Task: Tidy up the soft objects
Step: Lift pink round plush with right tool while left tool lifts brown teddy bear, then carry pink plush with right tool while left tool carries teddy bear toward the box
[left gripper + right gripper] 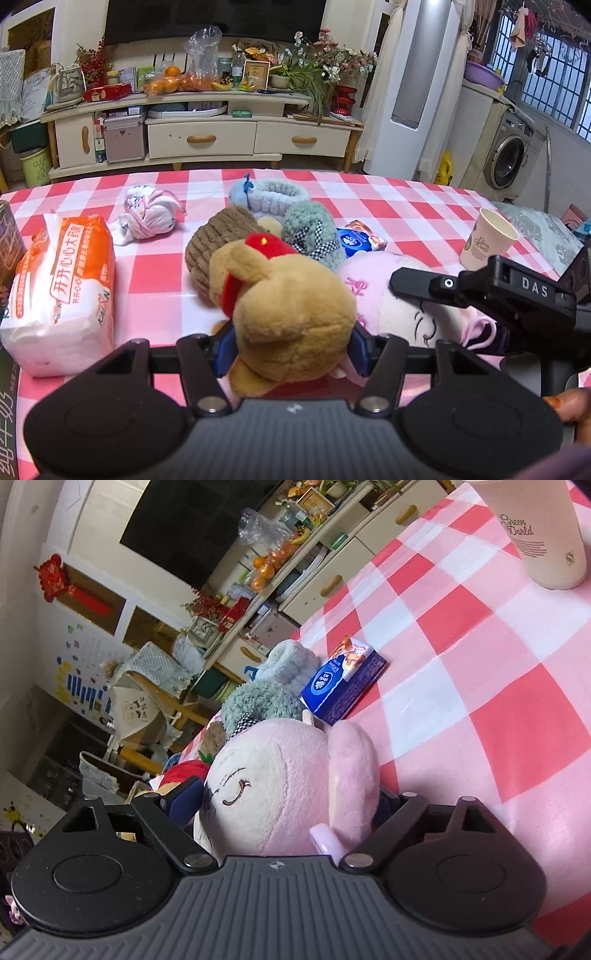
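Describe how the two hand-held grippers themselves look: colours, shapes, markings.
Both are black. The left hand-held gripper has a ribbed grey-black body, two round discs, angled link arms with silver pins and blue finger pads. The right hand-held gripper looks the same; from the left view, white letters "DAS" mark it.

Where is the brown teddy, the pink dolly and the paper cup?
brown teddy (pixel 291 317): left wrist view, on its furry back.
pink dolly (pixel 291 786): right wrist view, on its cream face.
paper cup (pixel 487 238): left wrist view, on its side wall.
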Action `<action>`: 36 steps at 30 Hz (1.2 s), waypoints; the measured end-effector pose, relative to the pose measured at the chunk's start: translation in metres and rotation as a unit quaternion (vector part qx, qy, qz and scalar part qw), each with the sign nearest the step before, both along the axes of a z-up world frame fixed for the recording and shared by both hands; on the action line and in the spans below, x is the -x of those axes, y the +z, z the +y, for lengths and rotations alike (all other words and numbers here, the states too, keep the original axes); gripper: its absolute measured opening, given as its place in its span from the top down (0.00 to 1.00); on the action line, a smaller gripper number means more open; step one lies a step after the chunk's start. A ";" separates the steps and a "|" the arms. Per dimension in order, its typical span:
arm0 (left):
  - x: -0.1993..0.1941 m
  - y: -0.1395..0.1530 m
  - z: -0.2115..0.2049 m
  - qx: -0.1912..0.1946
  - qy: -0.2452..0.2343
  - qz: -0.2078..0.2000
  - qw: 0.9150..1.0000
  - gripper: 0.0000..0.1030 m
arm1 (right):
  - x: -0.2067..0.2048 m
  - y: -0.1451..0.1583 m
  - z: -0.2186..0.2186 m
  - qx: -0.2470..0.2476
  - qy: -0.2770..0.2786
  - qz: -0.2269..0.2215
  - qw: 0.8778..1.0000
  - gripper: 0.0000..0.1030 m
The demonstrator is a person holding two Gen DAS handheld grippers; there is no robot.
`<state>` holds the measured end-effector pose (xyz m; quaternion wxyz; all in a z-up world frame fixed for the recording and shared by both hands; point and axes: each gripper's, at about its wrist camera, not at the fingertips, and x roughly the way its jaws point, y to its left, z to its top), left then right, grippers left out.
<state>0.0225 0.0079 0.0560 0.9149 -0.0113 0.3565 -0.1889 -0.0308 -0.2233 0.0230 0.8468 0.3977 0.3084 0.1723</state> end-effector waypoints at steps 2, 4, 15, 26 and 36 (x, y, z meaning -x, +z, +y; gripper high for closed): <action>0.001 0.001 0.002 0.003 0.002 -0.002 1.000 0.43 | -0.002 -0.002 -0.001 -0.013 -0.010 0.006 1.000 0.00; 0.004 0.002 0.004 0.005 0.003 -0.005 1.000 0.44 | -0.005 -0.002 0.001 -0.018 -0.017 0.013 1.000 0.00; 0.022 0.021 0.027 0.032 0.006 -0.027 0.999 0.44 | 0.007 0.021 0.017 0.027 -0.052 -0.029 0.998 0.00; 0.035 0.044 0.061 0.051 0.029 -0.058 0.997 0.43 | 0.003 0.040 0.037 0.042 -0.067 -0.071 0.994 0.00; 0.045 0.061 0.099 0.054 0.063 -0.085 0.993 0.43 | -0.012 0.055 0.067 0.066 -0.040 -0.103 0.992 0.00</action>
